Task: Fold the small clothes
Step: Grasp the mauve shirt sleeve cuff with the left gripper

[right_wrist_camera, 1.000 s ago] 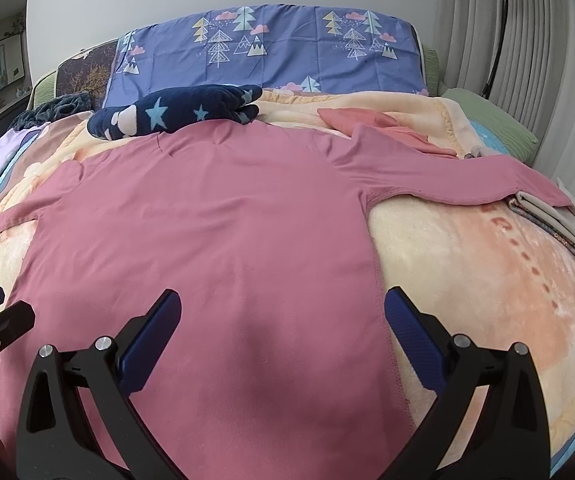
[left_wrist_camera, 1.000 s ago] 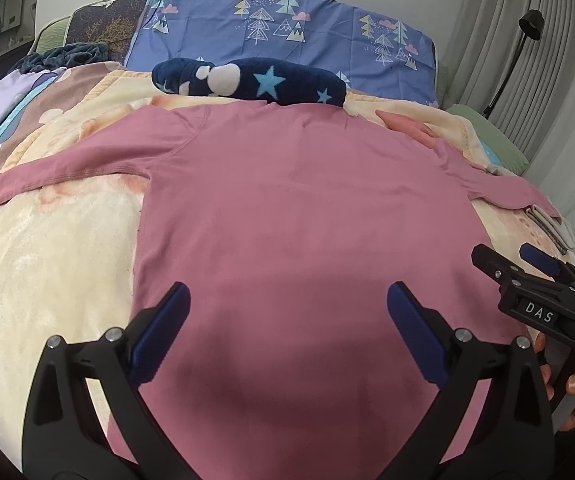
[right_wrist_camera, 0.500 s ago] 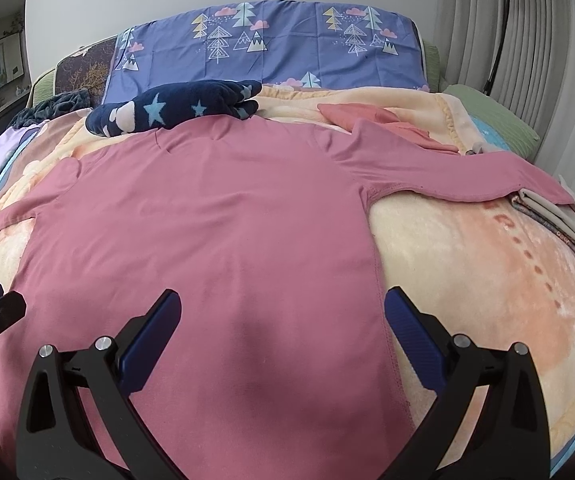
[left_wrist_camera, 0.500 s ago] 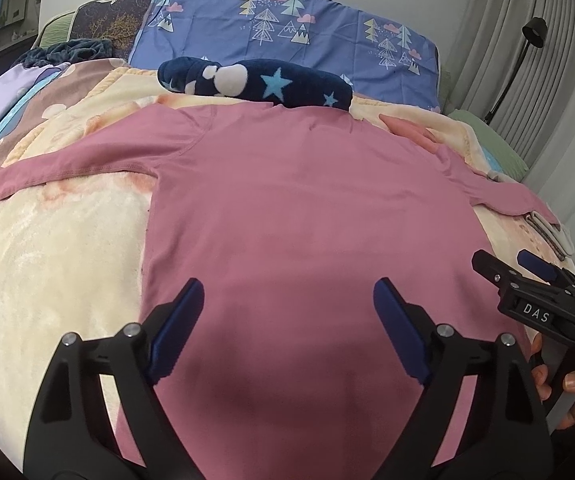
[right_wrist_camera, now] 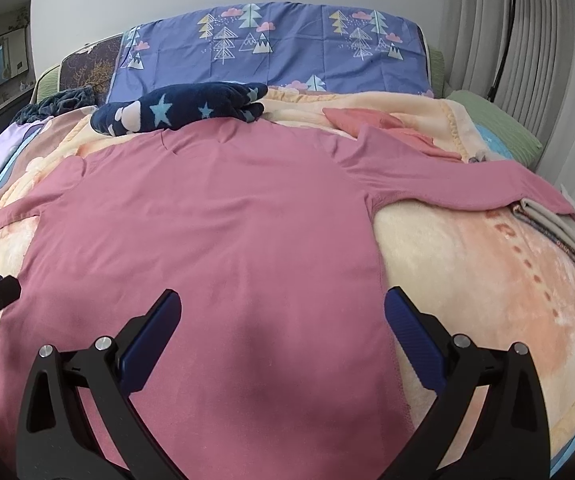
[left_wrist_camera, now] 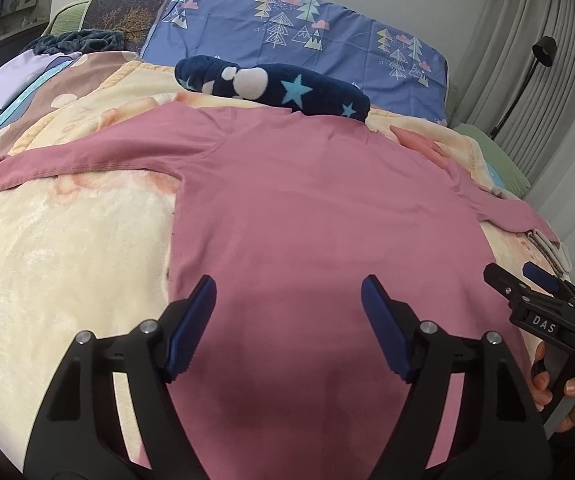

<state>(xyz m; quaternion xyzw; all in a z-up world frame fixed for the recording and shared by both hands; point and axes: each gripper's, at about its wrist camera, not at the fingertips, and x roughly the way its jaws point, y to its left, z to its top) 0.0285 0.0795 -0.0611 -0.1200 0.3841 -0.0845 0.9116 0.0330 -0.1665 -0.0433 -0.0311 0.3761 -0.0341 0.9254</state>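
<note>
A pink long-sleeved shirt (left_wrist_camera: 319,208) lies flat on a cream blanket (left_wrist_camera: 55,248), both sleeves spread out; it also shows in the right wrist view (right_wrist_camera: 215,220). My left gripper (left_wrist_camera: 287,300) is open and empty over the shirt's lower left part, near its left side seam. My right gripper (right_wrist_camera: 281,312) is open and empty over the lower right part, its right finger near the right side seam. The right gripper also shows at the right edge of the left wrist view (left_wrist_camera: 527,280).
A navy star-patterned fleece (left_wrist_camera: 271,90) lies at the shirt's collar. A blue tree-print pillow (right_wrist_camera: 271,52) stands behind it. A coral garment (right_wrist_camera: 383,126) lies by the right shoulder. Folded cloths (right_wrist_camera: 559,228) lie under the right sleeve's end. A lamp (right_wrist_camera: 507,20) and curtains stand at the right.
The left gripper's jaws have narrowed somewhat and it has shifted slightly right and forward over the shirt. The right gripper has barely moved.
</note>
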